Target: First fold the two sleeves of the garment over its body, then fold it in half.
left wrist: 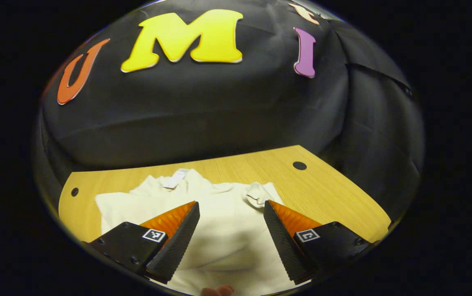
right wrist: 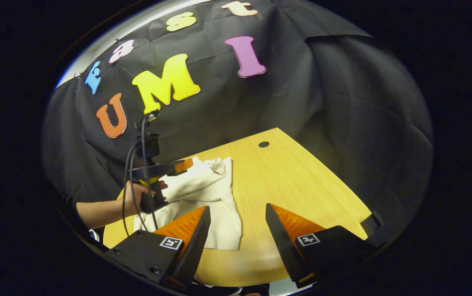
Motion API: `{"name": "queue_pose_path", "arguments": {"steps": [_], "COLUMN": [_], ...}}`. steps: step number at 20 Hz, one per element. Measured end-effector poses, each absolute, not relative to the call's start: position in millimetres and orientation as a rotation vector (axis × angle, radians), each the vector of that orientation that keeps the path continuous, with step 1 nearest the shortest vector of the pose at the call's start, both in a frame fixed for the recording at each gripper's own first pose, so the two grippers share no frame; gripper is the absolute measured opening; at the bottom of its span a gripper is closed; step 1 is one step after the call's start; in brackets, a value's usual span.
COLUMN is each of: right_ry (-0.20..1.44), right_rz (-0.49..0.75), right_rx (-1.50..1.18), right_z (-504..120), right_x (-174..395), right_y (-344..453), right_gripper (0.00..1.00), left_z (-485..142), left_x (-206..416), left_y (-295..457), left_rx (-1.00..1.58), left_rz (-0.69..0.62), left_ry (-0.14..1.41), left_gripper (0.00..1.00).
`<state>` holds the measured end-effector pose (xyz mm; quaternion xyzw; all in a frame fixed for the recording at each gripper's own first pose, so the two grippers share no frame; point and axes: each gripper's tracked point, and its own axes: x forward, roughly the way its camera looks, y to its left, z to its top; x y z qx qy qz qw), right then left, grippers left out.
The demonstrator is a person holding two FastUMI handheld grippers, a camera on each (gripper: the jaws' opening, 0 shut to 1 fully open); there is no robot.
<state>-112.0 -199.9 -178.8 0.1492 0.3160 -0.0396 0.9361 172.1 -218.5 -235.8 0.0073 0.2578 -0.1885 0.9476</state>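
A white garment [left wrist: 223,222] lies on the wooden table [left wrist: 326,193], bunched at its far edge, with a small tag [left wrist: 175,179] near the collar. My left gripper [left wrist: 231,209] hovers over its middle, open, with nothing between the fingers. In the right gripper view the same garment [right wrist: 213,193] lies left of centre, its near edge hanging toward the table front. My right gripper [right wrist: 238,213] is open over bare wood just right of the cloth. The left gripper [right wrist: 158,168] shows there too, held by a hand [right wrist: 135,195] above the garment.
The table has a dark round hole [left wrist: 299,165] at the far right and another hole [left wrist: 74,191] at the far left. Black cloth walls stand close behind the table. Bare wood [right wrist: 301,185] spreads to the right of the garment.
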Motion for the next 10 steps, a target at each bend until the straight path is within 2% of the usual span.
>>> {"name": "queue_pose_path", "arguments": {"steps": [5, 6, 10], "right_ry": [0.560, 0.549, 0.509], "right_rz": [0.023, 0.044, 0.107], "right_rx": [0.184, 0.166, 0.123], "right_z": [-153.3, -149.1, -135.1], "right_x": [-80.4, -75.9, -59.9], "right_y": [-156.4, -146.9, -116.4], "right_gripper": [0.91, 0.94, 0.96], "left_z": [-155.5, -147.3, -129.7], "left_x": [121.6, 110.1, 52.8], "left_y": [-134.1, -118.4, -59.3], "left_rx": [-0.006, -0.006, -0.029], "left_rz": [-0.278, -0.264, -0.146], "left_ry": [0.381, 0.373, 0.349], "left_gripper": [0.98, 0.98, 0.98]}}
